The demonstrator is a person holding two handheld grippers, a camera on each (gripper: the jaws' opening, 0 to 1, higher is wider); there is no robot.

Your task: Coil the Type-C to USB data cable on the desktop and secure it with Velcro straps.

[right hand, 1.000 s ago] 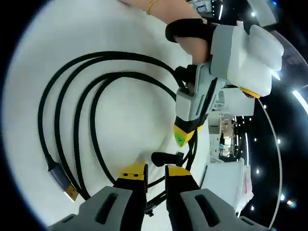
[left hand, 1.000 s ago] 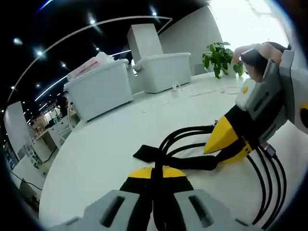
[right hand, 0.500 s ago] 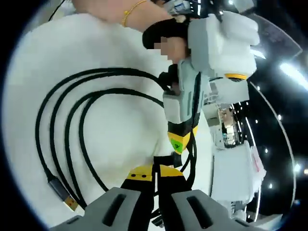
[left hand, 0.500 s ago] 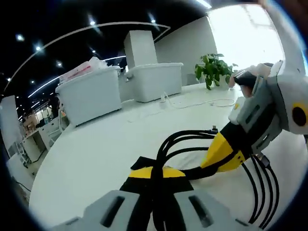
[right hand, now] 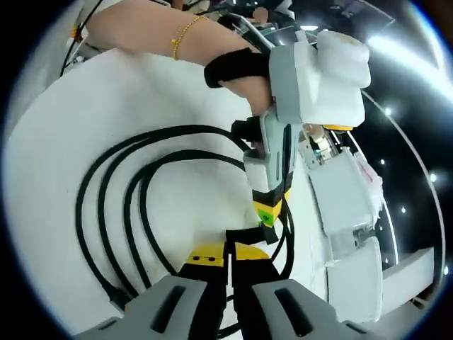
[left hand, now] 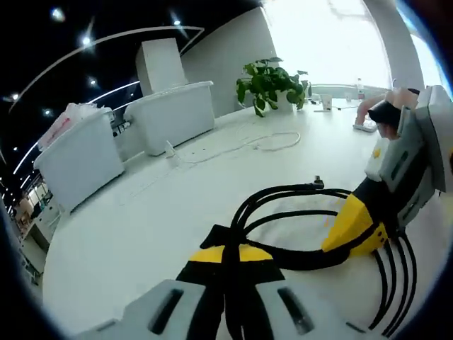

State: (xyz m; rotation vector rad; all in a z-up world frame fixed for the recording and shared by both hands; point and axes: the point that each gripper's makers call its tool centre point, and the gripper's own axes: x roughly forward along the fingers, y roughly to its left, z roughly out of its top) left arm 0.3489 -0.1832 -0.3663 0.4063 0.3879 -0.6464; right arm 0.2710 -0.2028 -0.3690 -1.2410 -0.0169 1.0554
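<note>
The black data cable (left hand: 283,193) lies coiled in several loops on the white table (left hand: 134,227). My left gripper (left hand: 226,253) is shut where the loops gather, with a black Velcro strap (left hand: 297,259) running out to its right. My right gripper (left hand: 354,230) comes in from the right with its yellow tip on that strap. In the right gripper view my right gripper (right hand: 226,251) is shut on the strap (right hand: 244,234). The left gripper (right hand: 269,210) points down from above beside the cable loops (right hand: 106,205).
Two white bins (left hand: 78,163) (left hand: 173,113) and a potted plant (left hand: 269,79) stand at the far side, with a thin white cable (left hand: 276,142) lying in front of them. A person's arm with a bracelet (right hand: 182,30) holds the left gripper. White bins (right hand: 347,212) stand on the right.
My right gripper's jaws, slightly apart a second ago, have shut on the strap. Both views have swung with the hands; the coil stays on the table.
</note>
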